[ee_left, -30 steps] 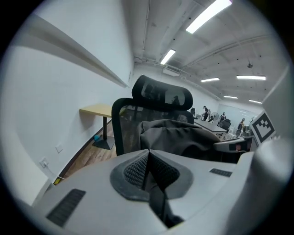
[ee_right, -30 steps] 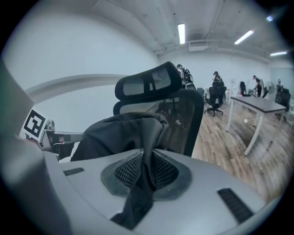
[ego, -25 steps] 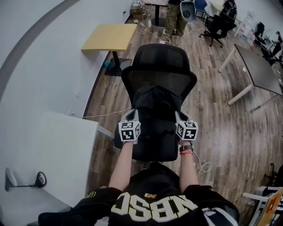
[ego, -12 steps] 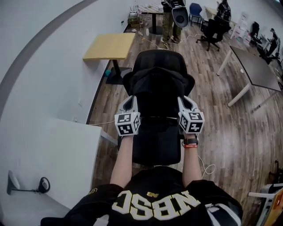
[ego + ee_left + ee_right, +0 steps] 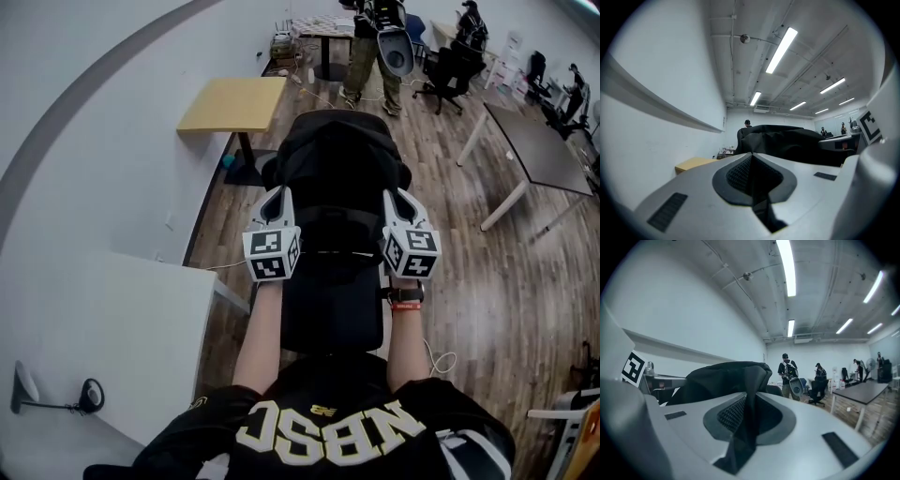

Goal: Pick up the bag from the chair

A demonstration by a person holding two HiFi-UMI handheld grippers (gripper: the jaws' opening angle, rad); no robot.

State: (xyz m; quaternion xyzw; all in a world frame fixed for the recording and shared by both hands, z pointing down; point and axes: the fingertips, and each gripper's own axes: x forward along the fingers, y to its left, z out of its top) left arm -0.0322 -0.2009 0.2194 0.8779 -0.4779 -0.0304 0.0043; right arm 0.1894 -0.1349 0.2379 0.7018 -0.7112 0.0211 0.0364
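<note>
A black bag [image 5: 336, 167] hangs between my two grippers, held up above the seat of the black office chair [image 5: 333, 305] and covering the chair's backrest. My left gripper [image 5: 278, 195] is shut on the bag's left edge. My right gripper [image 5: 393, 198] is shut on its right edge. In the left gripper view the bag [image 5: 787, 140] bulges beyond the closed jaws of the gripper [image 5: 752, 157]. In the right gripper view a fold of the bag's fabric [image 5: 749, 394] is pinched between the jaws of the gripper [image 5: 749, 404].
A small yellow table [image 5: 234, 101] stands against the wall beyond the chair. A white tabletop [image 5: 94, 323] lies to my left. A grey desk [image 5: 542, 141] is at the right. A person with a backpack [image 5: 377, 37] stands at the far end, near other office chairs [image 5: 452, 64].
Both grippers have risen and moved forward with the bag. The bag has come up off the seat and now hangs in front of the backrest.
</note>
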